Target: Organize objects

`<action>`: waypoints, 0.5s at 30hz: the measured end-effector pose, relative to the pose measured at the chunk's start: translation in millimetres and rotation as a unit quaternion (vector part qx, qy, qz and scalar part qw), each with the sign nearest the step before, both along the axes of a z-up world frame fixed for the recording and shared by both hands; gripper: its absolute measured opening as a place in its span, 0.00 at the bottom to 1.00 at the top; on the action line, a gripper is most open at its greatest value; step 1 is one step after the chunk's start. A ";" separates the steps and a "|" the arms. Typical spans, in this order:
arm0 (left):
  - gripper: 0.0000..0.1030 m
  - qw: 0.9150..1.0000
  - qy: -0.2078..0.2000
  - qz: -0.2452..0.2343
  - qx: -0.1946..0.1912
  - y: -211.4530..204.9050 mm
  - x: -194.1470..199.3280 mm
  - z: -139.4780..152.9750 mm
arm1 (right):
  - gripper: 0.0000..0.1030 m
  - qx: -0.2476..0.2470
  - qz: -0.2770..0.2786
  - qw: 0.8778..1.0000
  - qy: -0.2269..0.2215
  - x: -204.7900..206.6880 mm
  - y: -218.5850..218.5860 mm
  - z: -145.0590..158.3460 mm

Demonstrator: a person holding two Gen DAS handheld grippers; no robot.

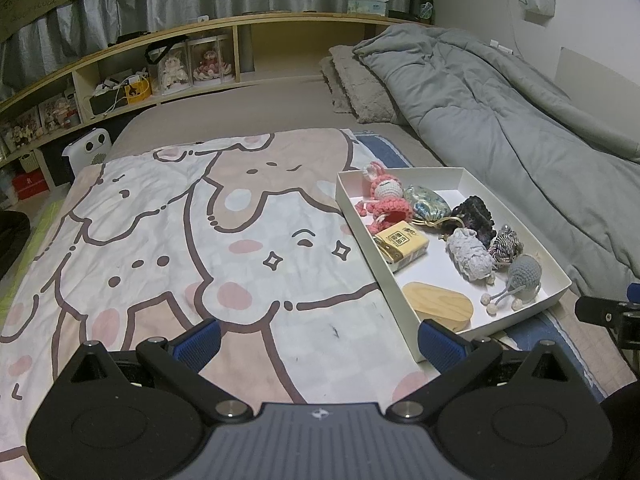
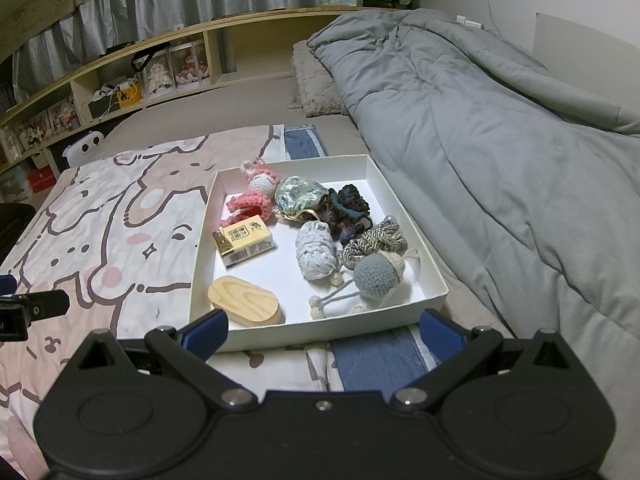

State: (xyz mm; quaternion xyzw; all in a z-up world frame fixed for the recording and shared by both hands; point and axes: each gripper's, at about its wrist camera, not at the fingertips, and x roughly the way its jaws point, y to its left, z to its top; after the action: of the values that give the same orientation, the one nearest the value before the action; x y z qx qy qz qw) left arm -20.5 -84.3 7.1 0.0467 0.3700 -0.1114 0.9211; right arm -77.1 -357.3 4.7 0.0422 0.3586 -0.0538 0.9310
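Both grippers, left [image 1: 319, 346] and right [image 2: 324, 332], hover with blue-padded fingers spread and empty. Just ahead, the shallow white cardboard box [image 2: 320, 330] holds everything; nearest its front wall lies the oval pale wooden block [image 2: 245, 301], best pinched across its narrow width.

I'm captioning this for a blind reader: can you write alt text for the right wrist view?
A shallow white box on a bed holds crocheted toys, a wooden oval block and a small yellow packet. The open right gripper hovers at its near edge, holding nothing; a grey duvet lies alongside.
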 end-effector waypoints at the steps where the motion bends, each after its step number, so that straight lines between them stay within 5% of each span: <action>1: 1.00 1.000 0.000 0.000 0.000 -0.1 -0.2 -0.2 | 1.00 0.001 0.000 1.000 0.000 -0.3 0.2 0.0; 15: 1.00 1.000 0.002 0.000 -0.002 -0.1 0.2 -0.4 | 1.00 0.004 -0.001 1.000 0.000 0.5 -1.2 0.5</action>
State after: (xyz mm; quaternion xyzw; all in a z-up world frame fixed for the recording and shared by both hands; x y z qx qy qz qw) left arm -20.3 -84.4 6.7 0.0449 0.3713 -0.1118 0.9207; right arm -76.6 -358.5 5.2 0.0464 0.3588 -0.0530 0.9307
